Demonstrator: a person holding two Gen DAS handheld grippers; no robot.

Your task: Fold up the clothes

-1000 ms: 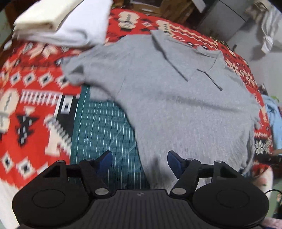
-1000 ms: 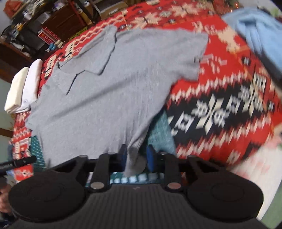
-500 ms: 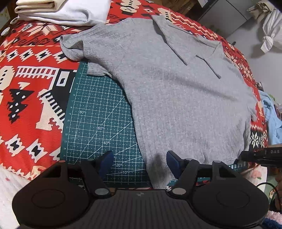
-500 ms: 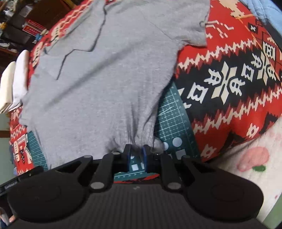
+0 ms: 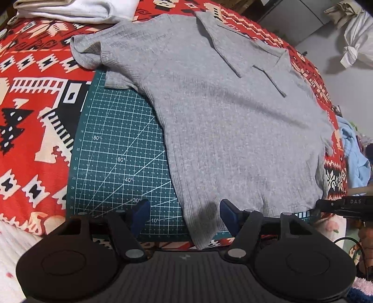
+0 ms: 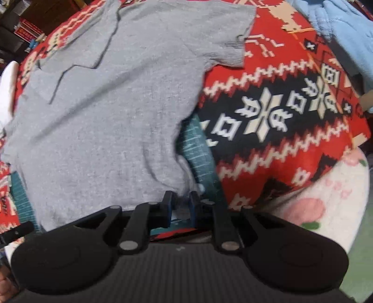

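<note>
Left wrist view: grey polo shirt (image 5: 228,121) lies spread flat, collar toward the far edge of the red patterned blanket (image 5: 35,98), hem toward the near edge; its lower part covers much of the green cutting mat (image 5: 116,158), whose left portion stays bare. Left gripper (image 5: 183,209) hovers over the shirt's near-left hem corner, jaws spread wide, nothing between them. Folded white and cream cloths (image 5: 77,9) sit at the blanket's far-left corner; a light blue garment (image 5: 354,158) lies at the right edge. Right wrist view (motion-blurred): right gripper (image 6: 181,200) has its jaws drawn close, with the shirt's (image 6: 112,111) near-right hem corner pinched between them, just above the mat (image 6: 198,149). The right sleeve rests on the blanket (image 6: 279,130). Light blue garment (image 6: 338,30) at the far-right corner; a pink floral cover (image 6: 326,200) shows below the blanket's near edge.
</note>
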